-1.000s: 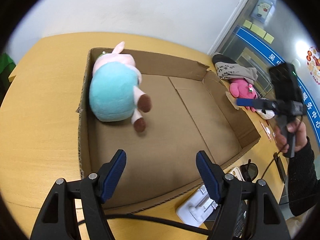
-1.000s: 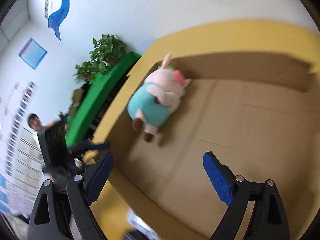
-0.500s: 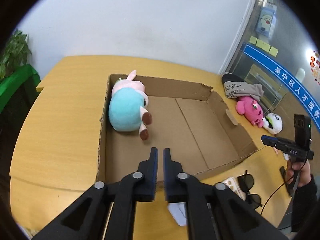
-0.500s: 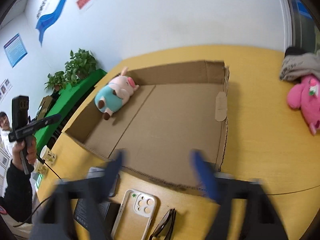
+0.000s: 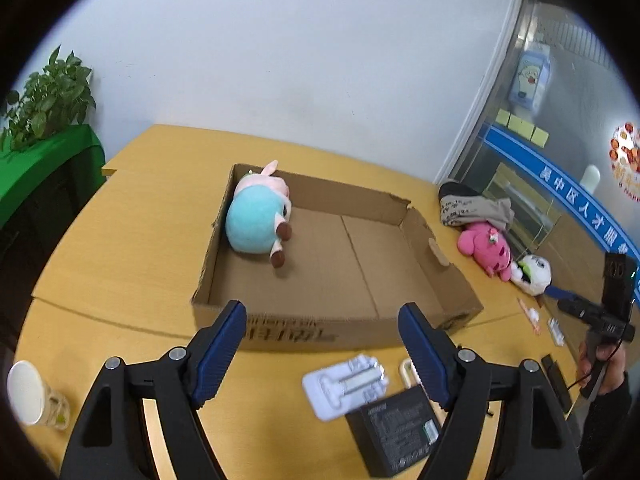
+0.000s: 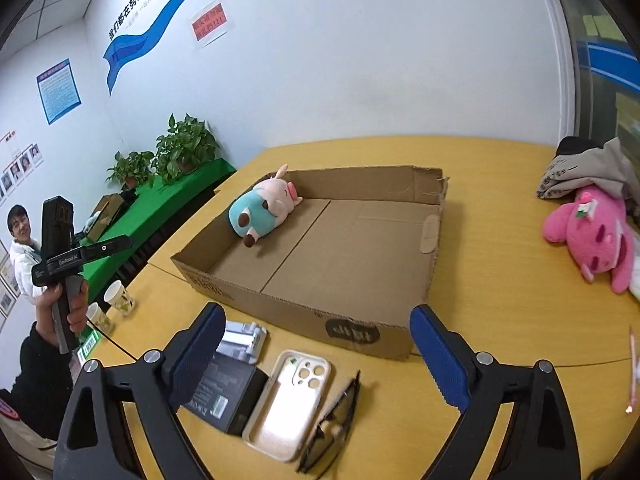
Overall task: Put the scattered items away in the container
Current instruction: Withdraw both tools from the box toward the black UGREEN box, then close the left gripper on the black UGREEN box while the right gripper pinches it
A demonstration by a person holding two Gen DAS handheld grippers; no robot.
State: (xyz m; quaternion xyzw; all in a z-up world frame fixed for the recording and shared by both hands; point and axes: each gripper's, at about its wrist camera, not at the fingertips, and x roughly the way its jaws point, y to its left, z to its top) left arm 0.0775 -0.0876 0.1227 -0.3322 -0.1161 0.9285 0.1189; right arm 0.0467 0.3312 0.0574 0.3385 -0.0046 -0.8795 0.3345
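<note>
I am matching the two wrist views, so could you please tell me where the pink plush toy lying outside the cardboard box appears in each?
Left wrist view: the pink plush toy lies right of centre, on the table beyond the box's right wall, below grey cloth.
Right wrist view: the pink plush toy lies at the far right edge.
Shared landmark: the cardboard box holding the teal plush pig.

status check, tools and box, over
Left tool open, empty. Right tool open, empty. Pig plush in cardboard box; phone case, sunglasses still out.
</note>
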